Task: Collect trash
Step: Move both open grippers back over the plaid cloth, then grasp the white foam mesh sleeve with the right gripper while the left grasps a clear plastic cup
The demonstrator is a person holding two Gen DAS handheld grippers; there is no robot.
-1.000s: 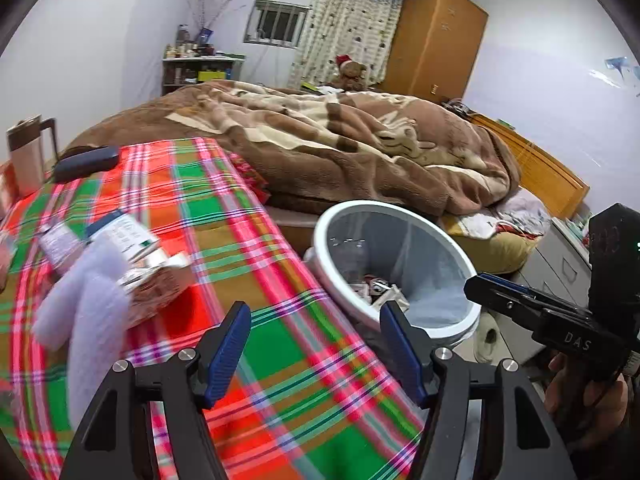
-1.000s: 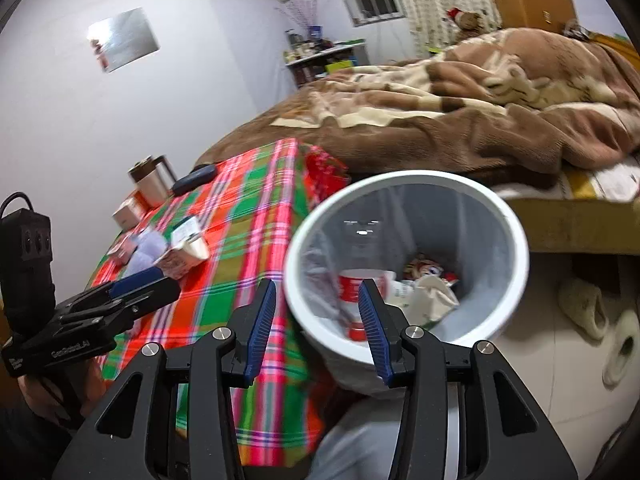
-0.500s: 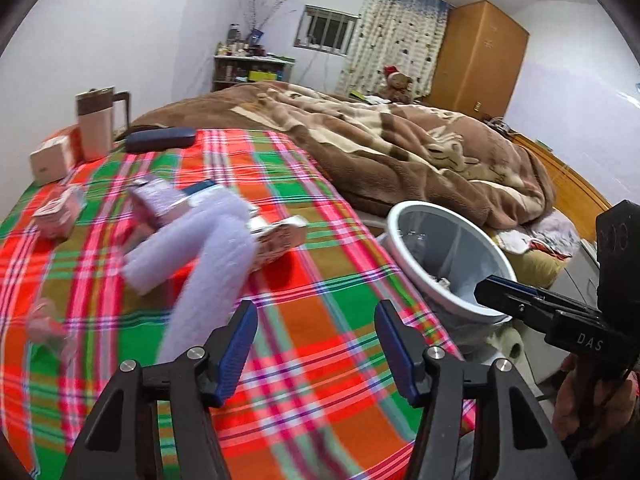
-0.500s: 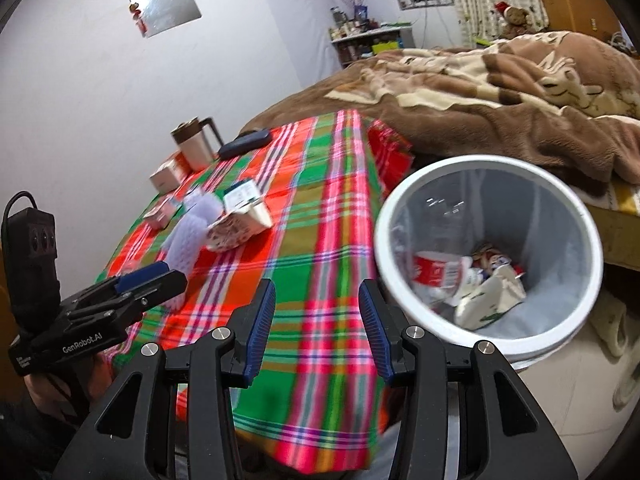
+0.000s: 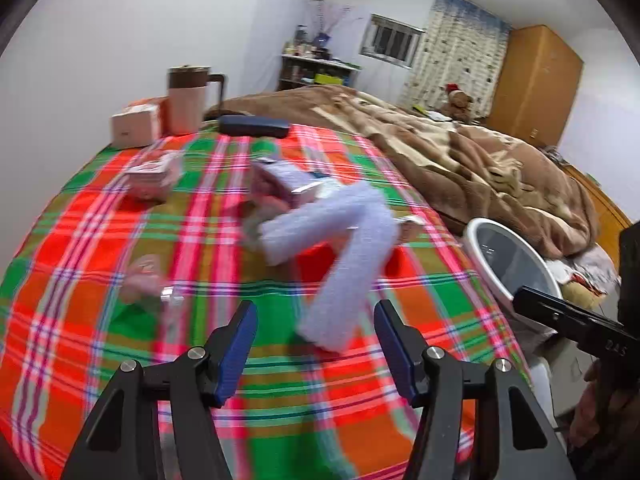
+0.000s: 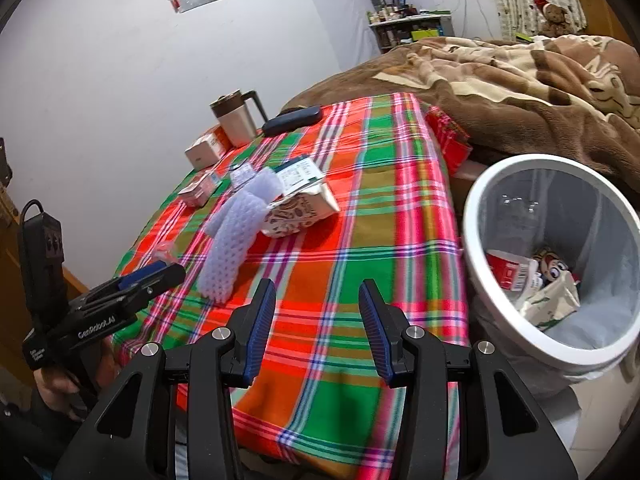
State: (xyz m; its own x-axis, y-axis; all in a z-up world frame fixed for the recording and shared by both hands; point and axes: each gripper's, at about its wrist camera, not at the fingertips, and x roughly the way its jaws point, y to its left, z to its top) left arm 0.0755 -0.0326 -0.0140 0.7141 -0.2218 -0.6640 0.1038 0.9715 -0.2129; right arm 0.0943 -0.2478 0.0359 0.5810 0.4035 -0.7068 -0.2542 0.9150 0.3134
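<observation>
Plaid cloth in red, green and orange covers the table (image 6: pixel 360 240). On it lie soft white foam netting (image 6: pixel 236 236), bent into a V, and a crumpled printed carton (image 6: pixel 300 208) touching it. Beside the table stands a round white-rimmed bin (image 6: pixel 480 216) holding crushed wrappers. Left gripper (image 5: pixel 314 332), whose jaws have just been closing, grips nothing; right gripper (image 6: pixel 316 316) hangs parted, empty.

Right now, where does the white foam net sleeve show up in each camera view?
Left wrist: the foam net sleeve lies centre frame, just ahead of the gripper.
Right wrist: the sleeve lies left of centre on the plaid cloth.
Shared landmark: the white-rimmed trash bin, to its right in both.
</observation>
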